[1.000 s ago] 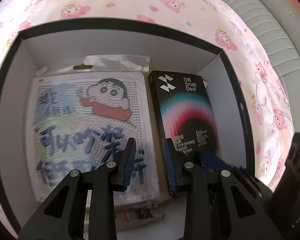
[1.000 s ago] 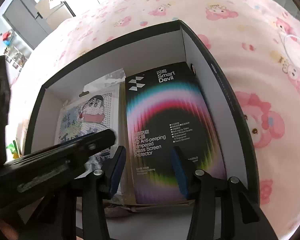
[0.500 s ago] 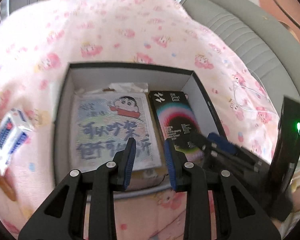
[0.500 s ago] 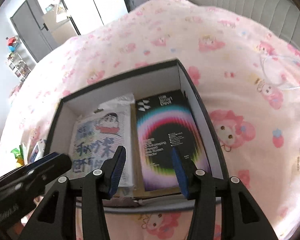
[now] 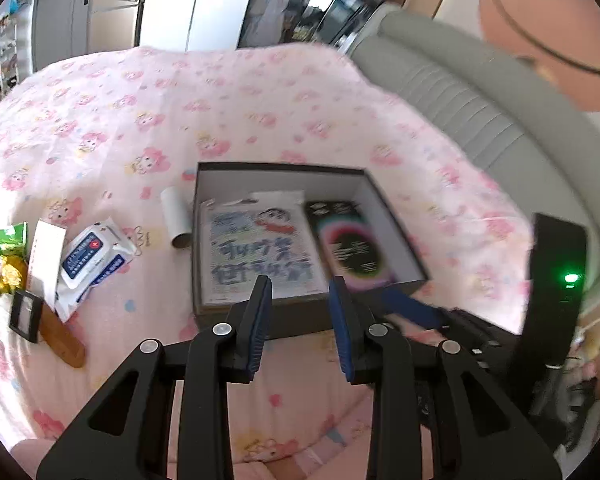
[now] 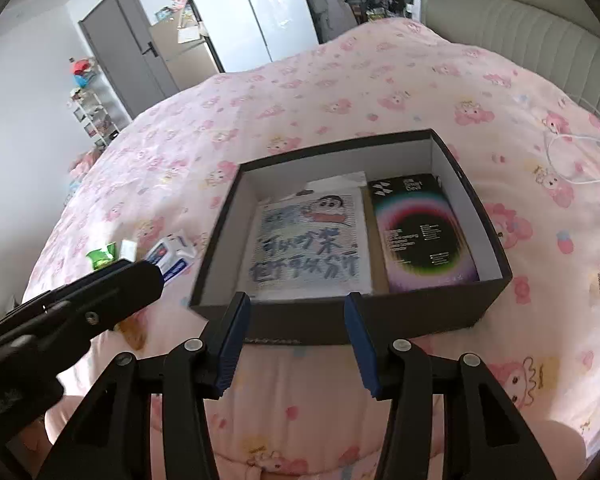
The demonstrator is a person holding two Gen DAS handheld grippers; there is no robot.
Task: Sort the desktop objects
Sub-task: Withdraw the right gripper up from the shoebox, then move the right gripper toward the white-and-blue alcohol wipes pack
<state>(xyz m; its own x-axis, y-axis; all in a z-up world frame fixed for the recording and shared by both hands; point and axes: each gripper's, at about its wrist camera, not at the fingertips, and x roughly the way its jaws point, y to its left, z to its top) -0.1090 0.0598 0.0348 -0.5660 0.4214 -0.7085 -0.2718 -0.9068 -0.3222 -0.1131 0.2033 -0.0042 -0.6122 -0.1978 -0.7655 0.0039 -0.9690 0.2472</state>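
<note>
Both grippers have pulled back and up from the box (image 6: 352, 320), so it now looks smaller and more of the bed shows. That looks like two things are put away and the next one is to be fetched.

The box is dark outside and white inside, with stiff straight walls. In it lie a flat cartoon sheet (image 6: 308, 248) on the left and a shiny black screen protector pack (image 6: 420, 232) on the right, side by side.

Left of the box lies a white cardboard tube (image 5: 176, 218). Further left are a soft wipes pack (image 5: 94, 256), a crinkly green wrapper (image 5: 8, 240) and a small black square thing (image 5: 25, 315).

The left gripper (image 5: 300, 324) has its jaws pressed nearly together and carries nothing. The right gripper (image 6: 296, 344) has a gap between its jaws and is empty too. Under the box is a soft pink blanket (image 6: 340, 80).
</note>
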